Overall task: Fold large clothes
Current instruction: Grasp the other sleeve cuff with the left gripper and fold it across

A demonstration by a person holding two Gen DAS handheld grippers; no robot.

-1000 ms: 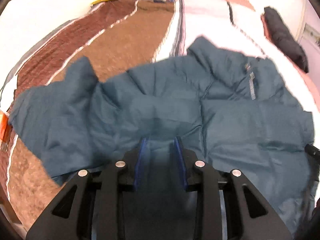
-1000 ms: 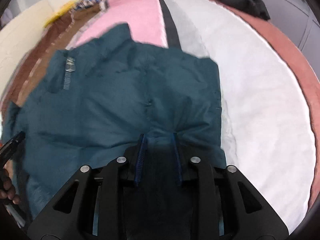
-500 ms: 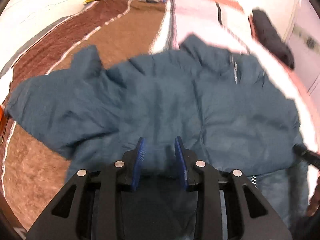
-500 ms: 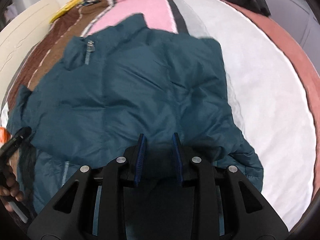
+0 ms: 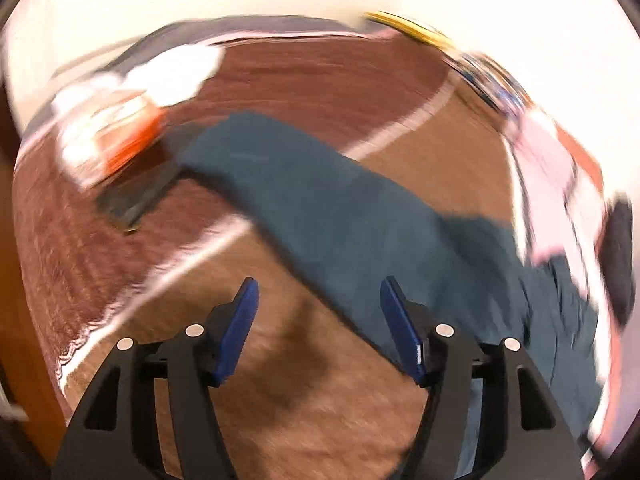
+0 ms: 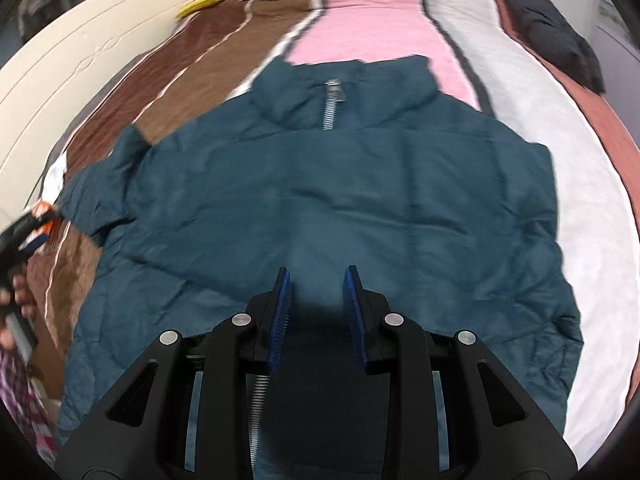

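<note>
My left gripper (image 5: 318,318) has its jaws spread wide, holding nothing. The dark teal puffer jacket's sleeve (image 5: 320,204) runs diagonally up-left just beyond them across the striped bed (image 5: 280,380). My right gripper (image 6: 316,300) pinches the jacket's hem, so left's nearer the sleeve.

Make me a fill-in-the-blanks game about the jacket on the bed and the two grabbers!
1. The jacket lying on the bed is dark ____.
2. The jaws of the left gripper are wide ____, with nothing between them.
3. The silver zipper runs up the jacket's ____.
4. In the right wrist view, the stripe of the blanket just past the collar is ____.

Missing words: teal; open; collar; pink
</note>
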